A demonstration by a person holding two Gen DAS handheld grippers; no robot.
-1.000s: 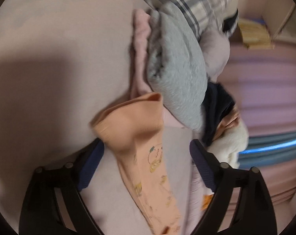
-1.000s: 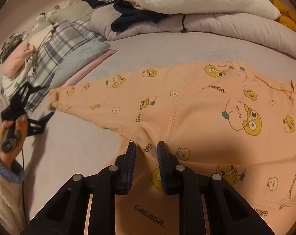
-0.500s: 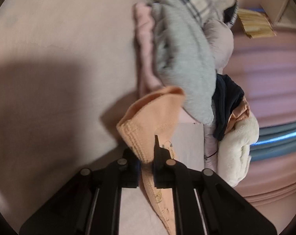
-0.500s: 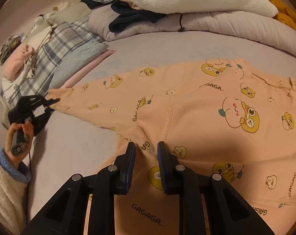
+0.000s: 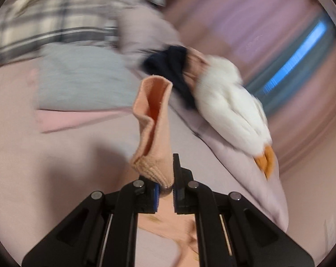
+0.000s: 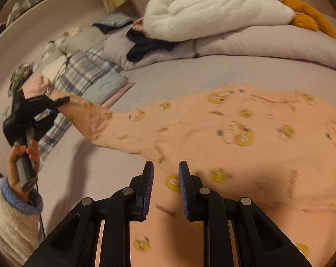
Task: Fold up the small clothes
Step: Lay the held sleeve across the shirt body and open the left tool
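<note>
Peach cotton top (image 6: 245,138) with yellow cartoon prints (blurred), blue-and-white plaid blanket (image 6: 85,75), white plush duck (image 6: 214,11), lilac bedsheet (image 6: 168,75)

Bare bed sheet (image 6: 83,166) lies open between the peach garment (image 6: 234,138) and the person's left hand (image 6: 23,158), giving free passage there. Along the far side a rolled duvet (image 6: 257,44) carrying a white plush duck (image 6: 212,11) and a dark garment (image 6: 145,44) forms a barrier; a plaid pillow (image 6: 85,75) and stacked clothes block the left end
</note>
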